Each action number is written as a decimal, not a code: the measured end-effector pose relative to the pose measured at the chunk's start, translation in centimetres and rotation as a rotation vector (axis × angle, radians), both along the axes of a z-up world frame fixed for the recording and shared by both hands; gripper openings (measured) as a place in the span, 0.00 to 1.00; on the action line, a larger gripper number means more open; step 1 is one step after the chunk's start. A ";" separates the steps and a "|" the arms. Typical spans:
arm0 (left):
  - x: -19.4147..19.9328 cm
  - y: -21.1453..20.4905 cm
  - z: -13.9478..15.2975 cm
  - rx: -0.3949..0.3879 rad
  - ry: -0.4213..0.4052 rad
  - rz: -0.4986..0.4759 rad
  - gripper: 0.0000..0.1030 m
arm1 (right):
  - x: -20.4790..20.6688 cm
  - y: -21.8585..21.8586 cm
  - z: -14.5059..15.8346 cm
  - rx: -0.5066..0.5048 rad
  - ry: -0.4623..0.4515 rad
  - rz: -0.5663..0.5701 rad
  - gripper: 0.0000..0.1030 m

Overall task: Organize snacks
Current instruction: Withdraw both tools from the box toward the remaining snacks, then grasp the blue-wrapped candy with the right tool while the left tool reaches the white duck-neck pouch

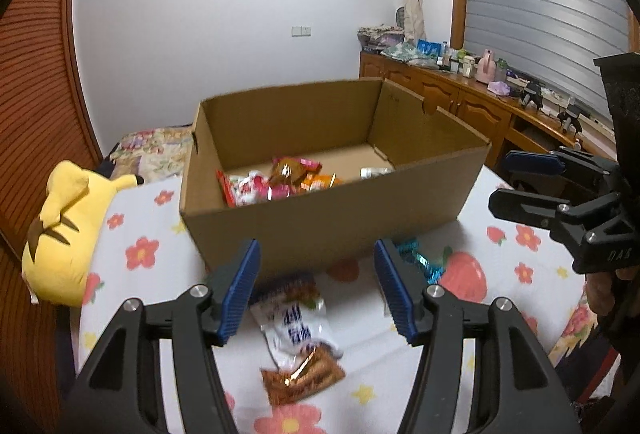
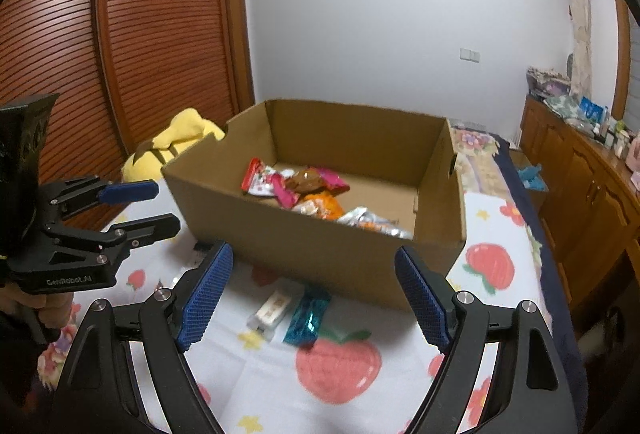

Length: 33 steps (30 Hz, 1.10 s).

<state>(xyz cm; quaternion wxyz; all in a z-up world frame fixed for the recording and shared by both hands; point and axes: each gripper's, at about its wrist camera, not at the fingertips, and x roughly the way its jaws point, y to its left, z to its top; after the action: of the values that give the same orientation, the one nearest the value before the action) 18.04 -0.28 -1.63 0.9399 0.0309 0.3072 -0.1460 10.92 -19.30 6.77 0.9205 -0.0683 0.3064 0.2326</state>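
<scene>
Both claws hang spread and empty above the flower-and-strawberry bed sheet (image 2: pixel 340 374), the left claw (image 1: pixel 316 290) over a white snack packet (image 1: pixel 294 326) and a brown foil packet (image 1: pixel 302 378), the right claw (image 2: pixel 316 298) over a small white packet (image 2: pixel 272 310) and a teal foil packet (image 2: pixel 308 316). Only the left wrist view shows the first pair clearly. Bare sheet lies between these packets and the near wall of the open cardboard box (image 1: pixel 328 222), which holds more snacks (image 2: pixel 304 185). "GenRobot.AI" reads on the left claw's body in the right view. A yellow plush (image 1: pixel 64 234) lies left of the box, a wooden cabinet (image 1: pixel 460 97) beyond.
</scene>
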 end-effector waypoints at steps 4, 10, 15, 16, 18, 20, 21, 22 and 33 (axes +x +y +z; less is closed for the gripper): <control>-0.3 0.5 -1.8 0.008 0.040 0.008 0.58 | -0.6 0.1 -1.2 -0.003 0.026 -0.006 0.82; 0.6 1.0 -4.3 0.005 0.103 0.030 0.58 | -0.3 1.0 -3.4 -0.014 0.068 0.011 0.80; 1.5 0.6 -6.3 0.029 0.156 0.031 0.58 | 0.5 1.7 -5.2 -0.044 0.102 0.017 0.72; 1.7 0.6 -6.6 0.031 0.164 0.033 0.58 | 0.7 1.9 -5.7 -0.056 0.112 0.022 0.70; 1.9 0.5 -7.1 0.032 0.179 0.033 0.58 | 1.2 2.0 -6.3 -0.069 0.125 0.024 0.66; 2.3 0.7 -7.6 0.033 0.191 0.033 0.58 | 1.7 2.0 -7.2 -0.072 0.148 0.029 0.60; 2.5 0.6 -7.7 0.034 0.195 0.035 0.58 | 2.0 2.1 -7.4 -0.070 0.158 0.029 0.58; 2.6 0.6 -7.9 0.035 0.202 0.040 0.58 | 2.3 2.0 -7.9 -0.068 0.170 0.027 0.55; 4.0 0.8 -9.2 0.020 0.247 0.048 0.59 | 3.9 2.0 -9.5 -0.070 0.225 0.018 0.37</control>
<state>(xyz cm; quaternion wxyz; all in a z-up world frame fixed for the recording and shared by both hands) 22.00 0.48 -10.78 0.8977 0.0145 0.4228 -0.1231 14.86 -17.35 -2.77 0.8752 -0.0766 0.4152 0.2362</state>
